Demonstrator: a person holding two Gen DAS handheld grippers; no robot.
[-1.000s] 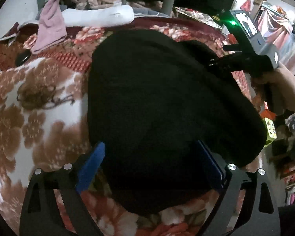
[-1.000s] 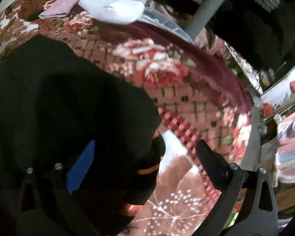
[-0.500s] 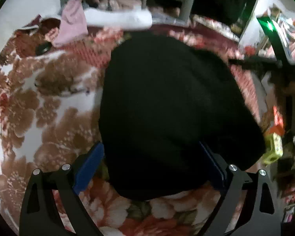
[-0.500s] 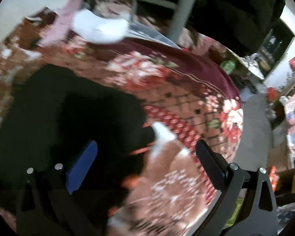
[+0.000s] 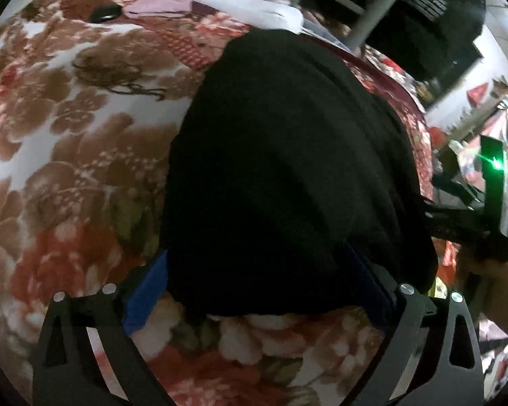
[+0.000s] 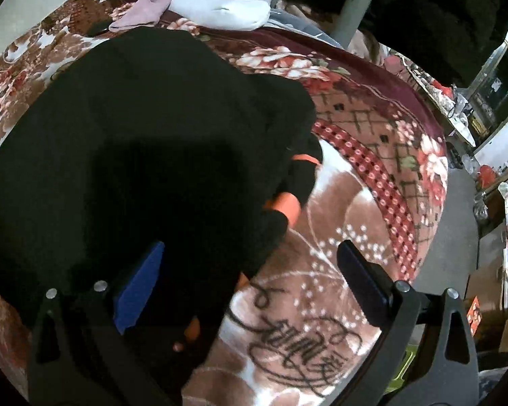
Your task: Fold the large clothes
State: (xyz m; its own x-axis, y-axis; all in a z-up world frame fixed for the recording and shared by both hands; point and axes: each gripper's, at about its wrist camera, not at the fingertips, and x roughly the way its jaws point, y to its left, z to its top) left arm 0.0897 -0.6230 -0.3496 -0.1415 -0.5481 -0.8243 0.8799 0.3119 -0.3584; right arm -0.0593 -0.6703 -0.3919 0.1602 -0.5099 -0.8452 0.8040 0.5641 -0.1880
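Floral blanket (image 5: 67,155): red, brown and white, covers the whole work surface.
Black garment (image 5: 288,169): folded bundle lying mid-blanket, orange trim (image 6: 289,203) showing at its right edge.
Metal post (image 6: 354,6): upright at the far edge, dark clothing hanging behind it.
White cloth (image 6: 220,10) and pink cloth (image 6: 152,3): heaped at the far side, beyond the garment.
Small dark object (image 5: 105,13): far left, near the pink cloth; identity unclear.
Left gripper (image 5: 257,284): jaws spread wide, straddling the garment's near edge, clamping nothing.
Right gripper (image 6: 250,270): jaws wide apart over the garment's right edge, blue pad above the fabric, the other finger above bare blanket.
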